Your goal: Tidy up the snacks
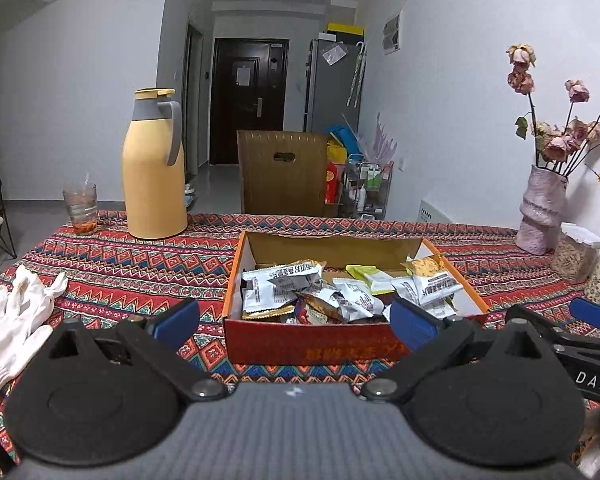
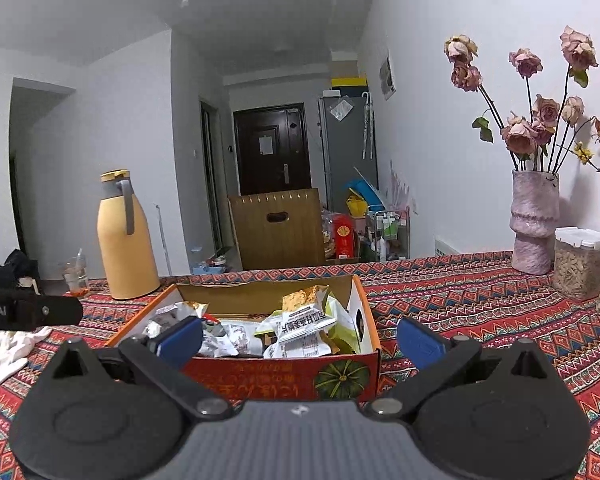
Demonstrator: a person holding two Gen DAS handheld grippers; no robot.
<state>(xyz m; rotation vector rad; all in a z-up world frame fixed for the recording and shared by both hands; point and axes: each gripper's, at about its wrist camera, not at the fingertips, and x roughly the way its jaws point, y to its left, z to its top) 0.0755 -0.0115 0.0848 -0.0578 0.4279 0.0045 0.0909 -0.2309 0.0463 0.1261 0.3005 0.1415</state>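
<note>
An open orange cardboard box (image 1: 306, 346) sits on the patterned tablecloth, holding several white, green and brown snack packets (image 1: 336, 290). My left gripper (image 1: 294, 322) is open and empty, just in front of the box's near wall. In the right wrist view the same box (image 2: 284, 378) with its packets (image 2: 300, 326) lies straight ahead. My right gripper (image 2: 300, 340) is open and empty, its blue fingers spread at the box's near wall. The right gripper also shows at the right edge of the left wrist view (image 1: 592, 314).
A yellow thermos jug (image 1: 154, 168) and a glass (image 1: 80, 208) stand at the far left. White gloves (image 1: 14, 320) lie near left. A pink vase of dried roses (image 1: 542, 208) and a lidded jar (image 2: 580, 262) stand right. A wooden chair (image 1: 282, 172) is behind the table.
</note>
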